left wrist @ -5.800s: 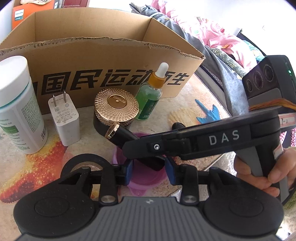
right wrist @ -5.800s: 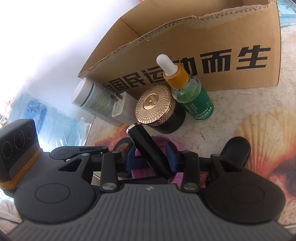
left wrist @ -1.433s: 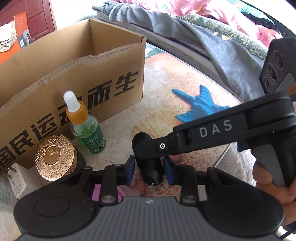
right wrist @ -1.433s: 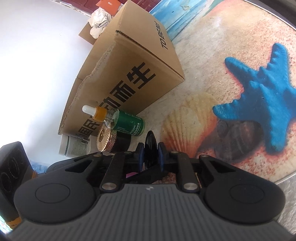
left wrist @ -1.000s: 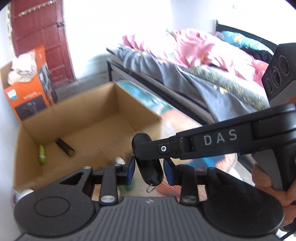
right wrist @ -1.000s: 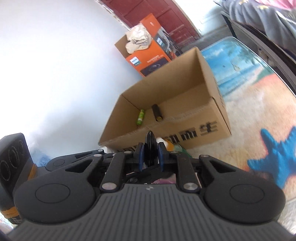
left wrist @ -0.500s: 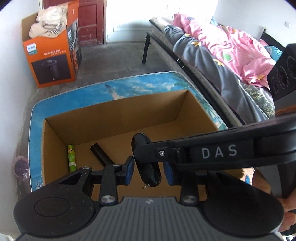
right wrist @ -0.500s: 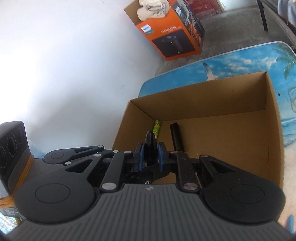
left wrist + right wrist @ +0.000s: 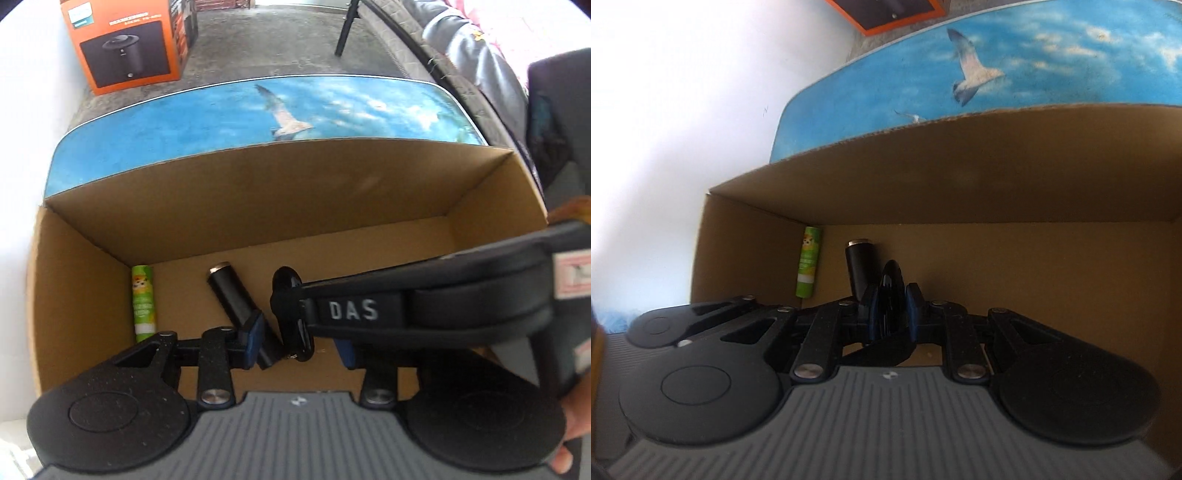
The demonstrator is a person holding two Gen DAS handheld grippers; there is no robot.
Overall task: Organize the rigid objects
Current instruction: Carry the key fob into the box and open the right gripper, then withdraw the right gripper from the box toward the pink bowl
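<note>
A small black key fob is pinched flat between the blue pads of the right gripper, so its jaws are closed on it. In the left wrist view the same fob is seen hanging from the tip of the right gripper's long black arm, with a tiny metal ring at its bottom end. The fob looks smooth, shiny and hard, shaped like a long flat oval.

The left gripper is spread wide with nothing held. The fob hangs in the gap between its jaws, but neither pad is seen to touch it.

Just past the jaws, a black tube with a silver end is lying on the box floor. Further to the left of it, a green stick is lying close to the side wall. Around everything stands the cardboard box, and both grippers are held inside its opening.

The step in hand seems to be the drop into the box. Next, the right jaws would need to be opened so the fob can fall onto the bare floor beside the tube. It is probably best let go low down, so it is not bounced about.
</note>
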